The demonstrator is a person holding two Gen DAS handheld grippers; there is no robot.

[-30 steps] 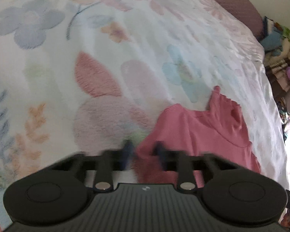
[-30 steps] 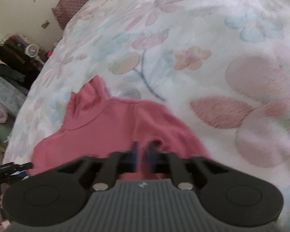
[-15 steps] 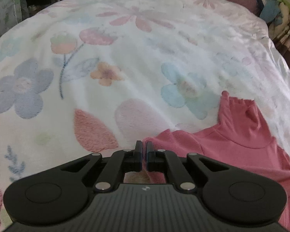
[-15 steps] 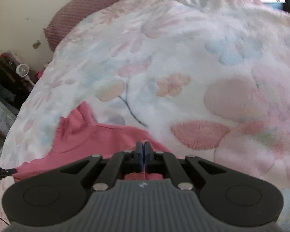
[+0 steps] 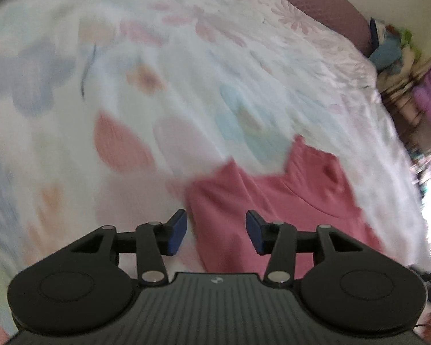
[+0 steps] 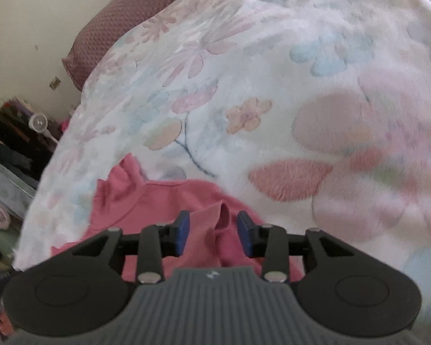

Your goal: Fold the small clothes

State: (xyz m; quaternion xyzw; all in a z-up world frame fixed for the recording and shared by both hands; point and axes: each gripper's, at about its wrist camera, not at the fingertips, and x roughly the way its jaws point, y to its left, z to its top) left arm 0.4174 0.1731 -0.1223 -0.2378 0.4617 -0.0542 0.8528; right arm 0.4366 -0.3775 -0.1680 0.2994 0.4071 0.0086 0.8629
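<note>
Near the bed's side edge, on a floral blanket (image 6: 273,92): one pink turtleneck top (image 6: 169,198), spread with its ruffled collar toward the pillow end. Seen only through the right wrist camera: a small raised fold of pink cloth standing up between the blue pads (image 6: 183,231) of the right gripper (image 6: 214,233), jaws spread, neither pad visibly touching the fold. Seen only through the left wrist camera: the top's straight edge against the blanket, running just inside the left-hand blue pad (image 5: 176,234) of the left gripper (image 5: 217,234), jaws spread wide, nothing pinched, pink cloth (image 5: 273,201) below the gap. Left view blurred, so no telling whether those pads touch the fabric.

Count: one garment on the bed, two grippers, one mauve pillow (image 6: 129,17) at the head of the bed.

Blanket white and fleecy, printed with pastel flowers and pink leaves. Beyond the bed edge in the right view: a cream wall (image 6: 28,14), a small white fan (image 6: 38,122), dark heaps of clothing. In the left view, past the same side edge: blue, green and purple soft things (image 5: 388,51), too blurred to name, and bright light low at the frame's edge.
</note>
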